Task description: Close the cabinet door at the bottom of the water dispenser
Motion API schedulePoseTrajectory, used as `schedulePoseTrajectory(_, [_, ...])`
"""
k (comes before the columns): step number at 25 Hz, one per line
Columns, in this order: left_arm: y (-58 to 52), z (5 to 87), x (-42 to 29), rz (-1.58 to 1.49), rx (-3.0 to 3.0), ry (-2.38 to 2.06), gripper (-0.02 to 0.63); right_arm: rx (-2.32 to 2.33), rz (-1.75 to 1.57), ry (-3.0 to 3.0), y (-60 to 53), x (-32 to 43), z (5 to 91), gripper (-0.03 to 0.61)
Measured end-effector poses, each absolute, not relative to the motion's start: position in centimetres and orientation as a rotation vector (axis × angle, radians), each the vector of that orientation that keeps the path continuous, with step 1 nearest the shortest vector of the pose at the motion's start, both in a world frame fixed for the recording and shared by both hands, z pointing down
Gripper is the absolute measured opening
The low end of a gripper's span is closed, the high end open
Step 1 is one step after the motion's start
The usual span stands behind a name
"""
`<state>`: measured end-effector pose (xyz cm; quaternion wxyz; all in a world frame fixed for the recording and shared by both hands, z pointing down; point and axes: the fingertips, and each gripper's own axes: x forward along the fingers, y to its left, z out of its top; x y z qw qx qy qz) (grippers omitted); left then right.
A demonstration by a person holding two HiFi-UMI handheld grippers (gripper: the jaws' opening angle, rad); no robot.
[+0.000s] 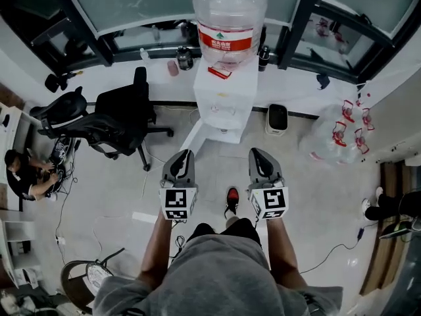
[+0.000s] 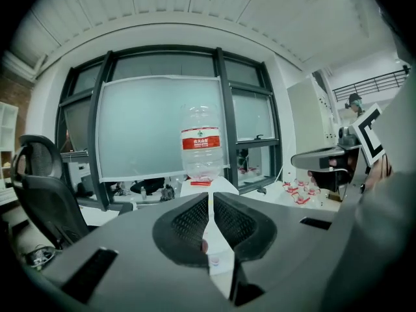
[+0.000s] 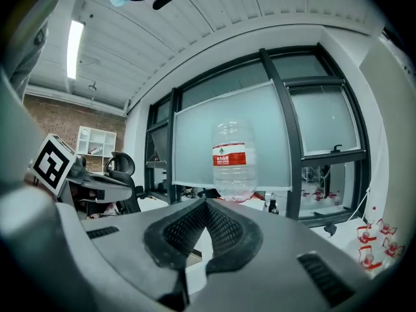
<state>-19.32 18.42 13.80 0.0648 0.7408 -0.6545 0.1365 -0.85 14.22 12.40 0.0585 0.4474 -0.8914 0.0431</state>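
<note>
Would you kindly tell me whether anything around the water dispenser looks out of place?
Yes: the cabinet door at the bottom of the water dispenser stands swung open, leftward in the head view, instead of shut.

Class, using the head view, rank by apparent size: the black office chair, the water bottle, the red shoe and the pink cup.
1. black office chair
2. water bottle, cut off by the top edge and nearer the camera, so this rank is unsure
3. red shoe
4. pink cup

Even daylight — fisheye-bent, dark-vignetted edges — blurred near jaws.
</note>
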Motion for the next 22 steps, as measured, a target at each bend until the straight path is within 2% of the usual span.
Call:
schedulePoseTrajectory(10, [10.5,16.5,-20.7,0.445,2.052,-2.053,0.043,1.147,0.224,-2.753,5.0,-3.3,15.7,0.012])
schedulePoseTrajectory(22, [8.4,24.1,-24.7,0.476,1.866,-2.085,0.043,0.907,0.314,-2.759,0.8,-9.1,23.0,0.012])
